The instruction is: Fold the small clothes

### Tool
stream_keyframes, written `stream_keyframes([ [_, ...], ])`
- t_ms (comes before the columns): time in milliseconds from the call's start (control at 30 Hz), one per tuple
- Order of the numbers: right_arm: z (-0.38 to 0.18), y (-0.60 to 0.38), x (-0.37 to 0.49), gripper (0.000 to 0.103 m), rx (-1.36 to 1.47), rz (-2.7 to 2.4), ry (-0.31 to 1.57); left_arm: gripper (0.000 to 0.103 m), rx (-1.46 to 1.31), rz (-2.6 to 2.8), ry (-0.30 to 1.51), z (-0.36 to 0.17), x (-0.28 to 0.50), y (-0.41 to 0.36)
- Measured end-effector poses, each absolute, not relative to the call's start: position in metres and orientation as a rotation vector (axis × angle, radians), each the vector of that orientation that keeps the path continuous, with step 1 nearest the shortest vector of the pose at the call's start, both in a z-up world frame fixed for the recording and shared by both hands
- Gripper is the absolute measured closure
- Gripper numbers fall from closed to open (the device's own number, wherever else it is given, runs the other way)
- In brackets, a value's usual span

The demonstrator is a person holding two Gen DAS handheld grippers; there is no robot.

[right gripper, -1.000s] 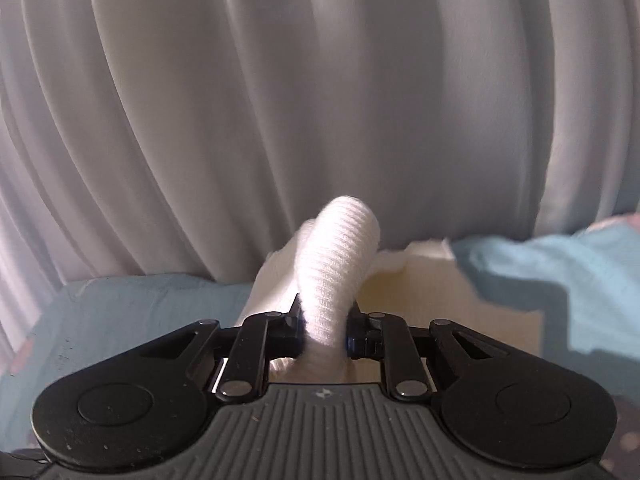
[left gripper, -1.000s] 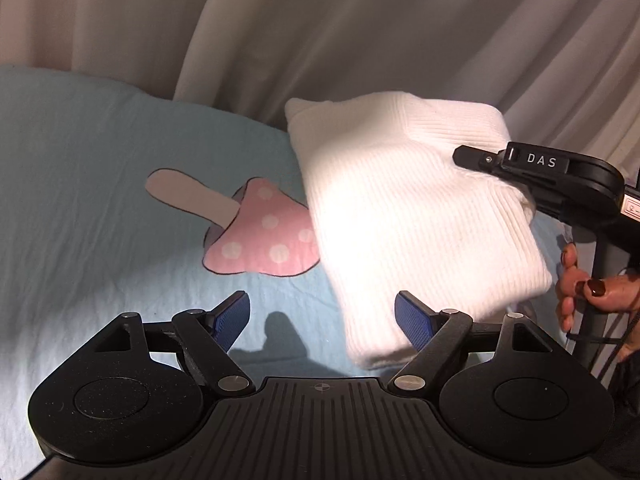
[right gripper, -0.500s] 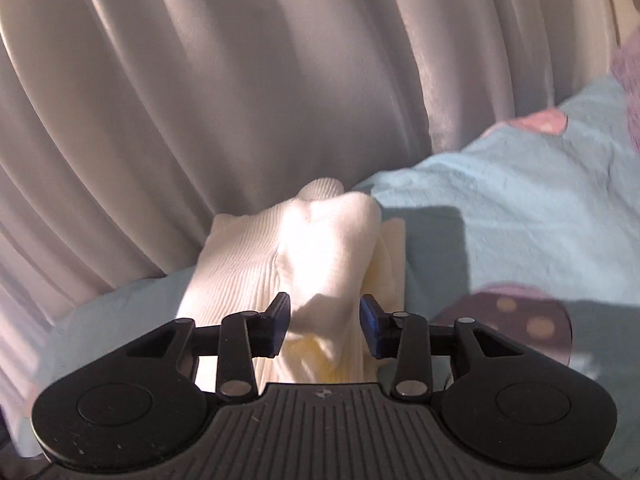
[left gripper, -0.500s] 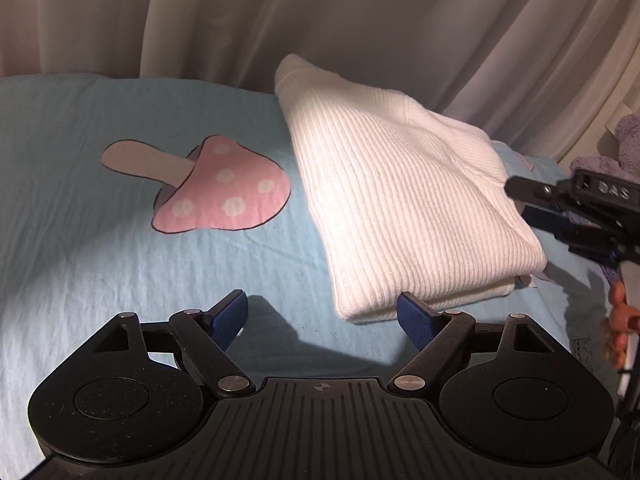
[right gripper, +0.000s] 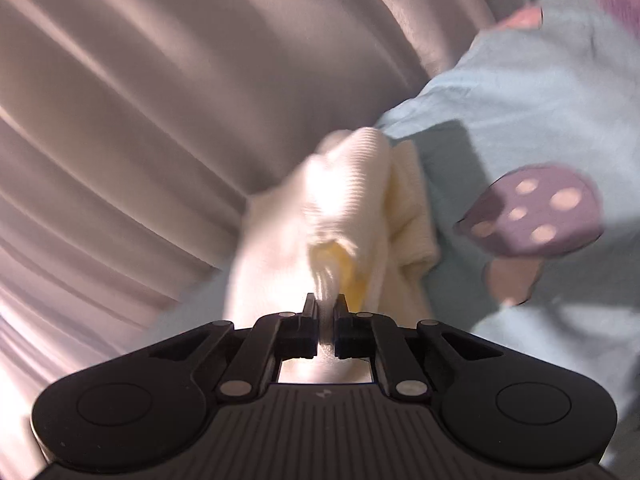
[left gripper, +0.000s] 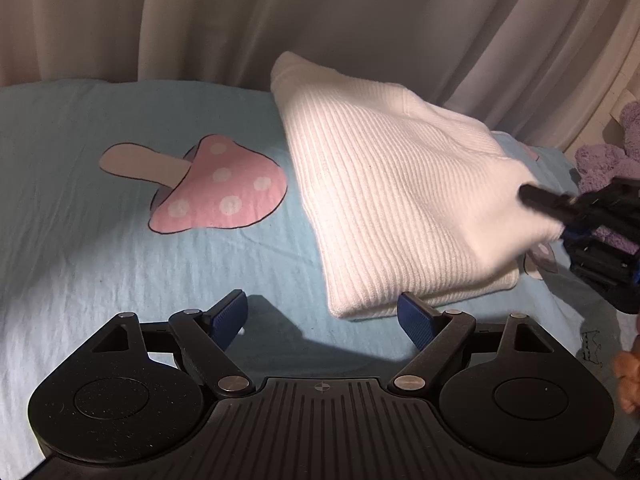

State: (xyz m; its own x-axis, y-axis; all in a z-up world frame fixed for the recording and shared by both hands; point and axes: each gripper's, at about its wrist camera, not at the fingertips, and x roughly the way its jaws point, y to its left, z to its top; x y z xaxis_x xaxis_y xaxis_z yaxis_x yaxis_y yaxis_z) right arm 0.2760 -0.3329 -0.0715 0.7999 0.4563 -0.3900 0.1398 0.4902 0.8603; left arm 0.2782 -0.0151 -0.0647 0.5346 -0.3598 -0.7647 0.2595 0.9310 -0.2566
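A folded white ribbed knit garment (left gripper: 396, 200) lies on the light blue bedsheet (left gripper: 100, 240), to the right of a pink mushroom print (left gripper: 216, 192). My left gripper (left gripper: 324, 316) is open and empty, just in front of the garment's near edge. My right gripper (right gripper: 329, 312) is shut on a pinch of the white garment (right gripper: 344, 200) at its right corner. It also shows in the left wrist view (left gripper: 560, 208) at the right, blurred by motion.
Pale curtains (left gripper: 320, 20) hang close behind the bed. A purple plush toy (left gripper: 608, 160) sits at the right edge. The sheet has a purple mushroom print (right gripper: 532, 216) in the right wrist view.
My right gripper let go of the garment half a second ago and has now shut on a thinner pinch of it. The garment has settled flatter on the sheet.
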Motion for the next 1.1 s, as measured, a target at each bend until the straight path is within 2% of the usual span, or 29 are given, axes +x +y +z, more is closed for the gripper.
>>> stream_keyframes([
  [67, -0.066, -0.339, 0.274, 0.098, 0.977, 0.096, 0.655, 0.016, -0.114, -0.366, 0.937, -0.064, 0.279, -0.012],
  [200, -0.072, -0.317, 0.287, 0.098, 0.698, -0.029, 0.857, 0.016, -0.147, -0.374, 0.942, -0.064, 0.281, -0.002],
  [300, -0.068, -0.304, 0.288, 0.098, 0.578, -0.054, 0.853, 0.016, -0.177, -0.382, 0.948, -0.065, 0.283, 0.002],
  [433, -0.069, -0.304, 0.286, 0.095, 0.548, -0.047, 0.842, 0.015, -0.182, -0.379, 0.943, -0.065, 0.282, 0.0],
  [467, -0.069, -0.307, 0.285, 0.092, 0.548, -0.058, 0.836, 0.014, -0.183, -0.376, 0.941, -0.066, 0.282, -0.001],
  [533, -0.069, -0.317, 0.28, 0.078, 0.577, -0.06, 0.81, 0.014, -0.189, -0.368, 0.937, -0.066, 0.281, -0.002],
  [733, -0.061, -0.337, 0.299, 0.075, 0.722, 0.005, 0.732, 0.014, -0.221, -0.327, 0.982, -0.063, 0.282, -0.002],
  [900, -0.056, -0.326, 0.333, 0.074, 0.683, 0.049, 0.756, 0.014, -0.245, -0.297, 0.989, -0.055, 0.279, 0.001],
  [1100, -0.05, -0.347, 0.321, 0.069, 0.695, -0.044, 0.729, 0.014, -0.25, -0.266, 0.956, -0.042, 0.274, 0.014],
])
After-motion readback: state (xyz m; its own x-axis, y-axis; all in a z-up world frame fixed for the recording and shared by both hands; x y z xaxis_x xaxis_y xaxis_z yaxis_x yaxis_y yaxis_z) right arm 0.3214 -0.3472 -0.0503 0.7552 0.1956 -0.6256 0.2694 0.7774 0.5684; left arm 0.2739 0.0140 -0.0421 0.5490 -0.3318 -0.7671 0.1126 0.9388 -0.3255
